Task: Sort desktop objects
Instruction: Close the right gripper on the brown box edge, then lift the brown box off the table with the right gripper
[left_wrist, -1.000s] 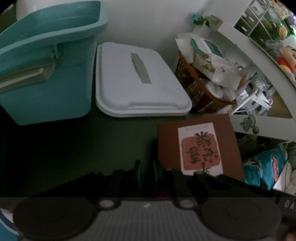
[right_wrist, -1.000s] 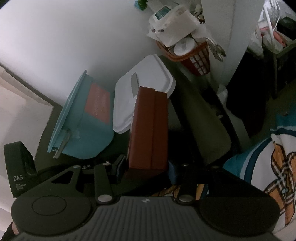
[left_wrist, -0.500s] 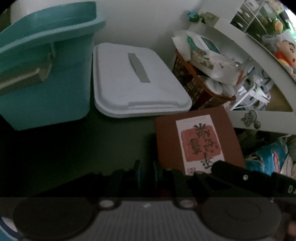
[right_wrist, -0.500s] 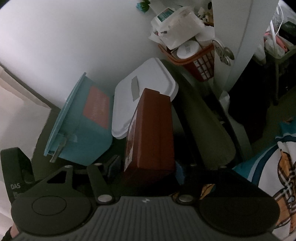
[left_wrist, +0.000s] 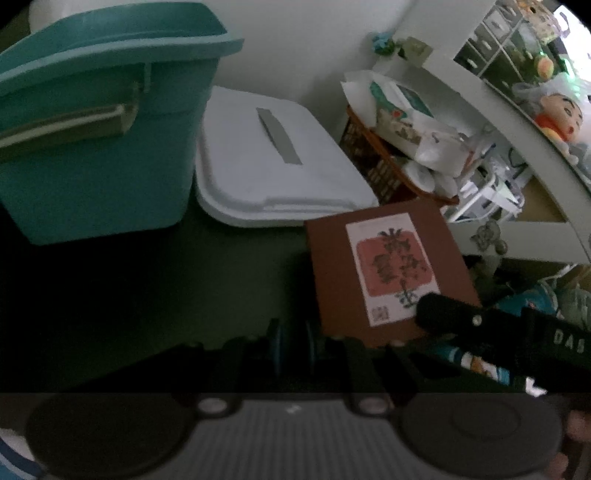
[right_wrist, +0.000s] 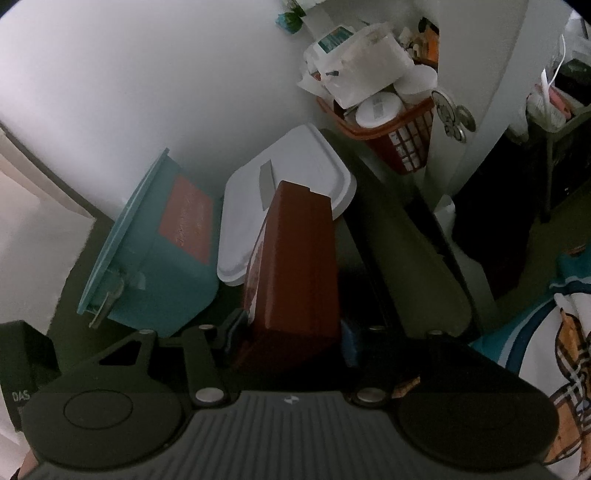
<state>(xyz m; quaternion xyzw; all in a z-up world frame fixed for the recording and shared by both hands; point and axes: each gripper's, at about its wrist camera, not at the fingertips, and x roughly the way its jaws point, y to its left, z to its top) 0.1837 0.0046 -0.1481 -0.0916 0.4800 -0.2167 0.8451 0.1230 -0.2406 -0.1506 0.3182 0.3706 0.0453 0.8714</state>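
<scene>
Since a second ago the brown box (right_wrist: 295, 266) has tipped in the right tongs (right_wrist: 291, 332): its labelled face now shows on the left edge in the right wrist view, and in the left wrist view the box sits a bit higher with the right tongs' black arm crossing over its near corner. Right tongs' jaws have just been closing, box between them; they pinch its near end across the narrow sides, blue pads against both flanks. Left tongs (left_wrist: 291, 347) are pressed together, empty, box (left_wrist: 388, 273) just to their right and ahead. Box is held above the dark bench (left_wrist: 147, 288), forward of both tongs, short of the white lid (left_wrist: 273, 162) and the teal bin (left_wrist: 96, 147) further ahead-left. Handling guess: rigid carton, flat stiff faces, a step on top that may be a lid seam, looks light to moderate; smooth board could slip or pivot when held at one end only, as now. Better hold is mid-length across the narrow sides, below the seam so the lid doesn't lift. Label: white panel with a red block and dark brush-style characters plus a small QR-like square, not legible to me. "DAS" is readable on the tongs' body (left_wrist: 569, 345). Bin carries a reddish sticker (right_wrist: 186, 218), text too fine to read.
</scene>
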